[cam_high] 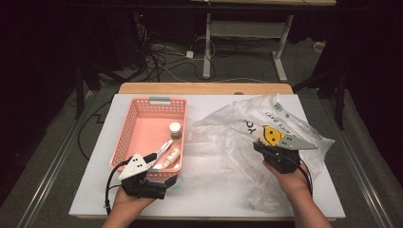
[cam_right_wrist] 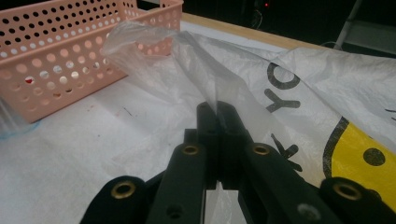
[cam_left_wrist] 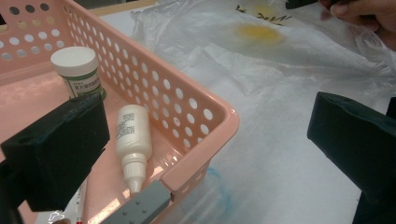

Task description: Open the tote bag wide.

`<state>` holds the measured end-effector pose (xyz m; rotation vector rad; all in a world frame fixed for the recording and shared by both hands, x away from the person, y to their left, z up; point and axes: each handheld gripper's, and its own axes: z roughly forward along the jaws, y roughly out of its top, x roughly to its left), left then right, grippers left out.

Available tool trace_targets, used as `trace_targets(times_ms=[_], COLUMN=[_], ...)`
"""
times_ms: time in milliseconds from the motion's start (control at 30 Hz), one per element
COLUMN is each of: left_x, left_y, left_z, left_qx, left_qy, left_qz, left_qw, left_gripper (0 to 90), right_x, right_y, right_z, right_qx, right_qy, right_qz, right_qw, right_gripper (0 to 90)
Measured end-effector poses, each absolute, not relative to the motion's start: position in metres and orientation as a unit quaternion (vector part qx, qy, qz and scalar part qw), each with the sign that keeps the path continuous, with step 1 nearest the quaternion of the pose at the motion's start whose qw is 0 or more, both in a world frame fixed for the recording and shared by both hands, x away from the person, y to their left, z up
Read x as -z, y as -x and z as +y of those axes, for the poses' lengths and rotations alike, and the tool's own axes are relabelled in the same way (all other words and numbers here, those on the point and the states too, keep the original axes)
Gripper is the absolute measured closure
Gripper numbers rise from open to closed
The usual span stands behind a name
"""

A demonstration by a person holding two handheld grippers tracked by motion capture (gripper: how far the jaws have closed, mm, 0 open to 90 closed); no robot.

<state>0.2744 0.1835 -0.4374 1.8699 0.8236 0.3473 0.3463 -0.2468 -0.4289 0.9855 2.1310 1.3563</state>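
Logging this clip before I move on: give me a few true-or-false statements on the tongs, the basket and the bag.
1. The right tongs are shut on the plastic bag. True.
2. The left tongs are shut on the dropper bottle. False: they are open, holding nothing.
3. The pink basket holds a white-capped jar. True.
4. The bag lies inside the basket. False: it lies on the table beside it.

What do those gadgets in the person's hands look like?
Each hand holds a black two-jaw gripper: the left gripper and the right gripper. A pale grey three-cornered plate with small holes tops each one. A black cable trails from the left. The jaws end in blocky black pads, with brass-coloured rivets on the arms. Forearms are bare.
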Motion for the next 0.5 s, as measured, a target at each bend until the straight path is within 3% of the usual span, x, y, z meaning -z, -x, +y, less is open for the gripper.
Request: trace_targets(times_ms=[500], left_x=[0.4365], left_y=[-0.2748], left_z=[0.1865], left_qx=[-0.146], left_qy=[-0.773], left_qz=[0.346], left_qw=[0.511], left_gripper=[0.0], right_x=[0.4203], right_y=[-0.3456], right_z=[-0.2513], right_qx=[-0.511], right_qy=[-0.354], right_qz=[0.750], right_qw=[0.227], right_gripper=[90.0])
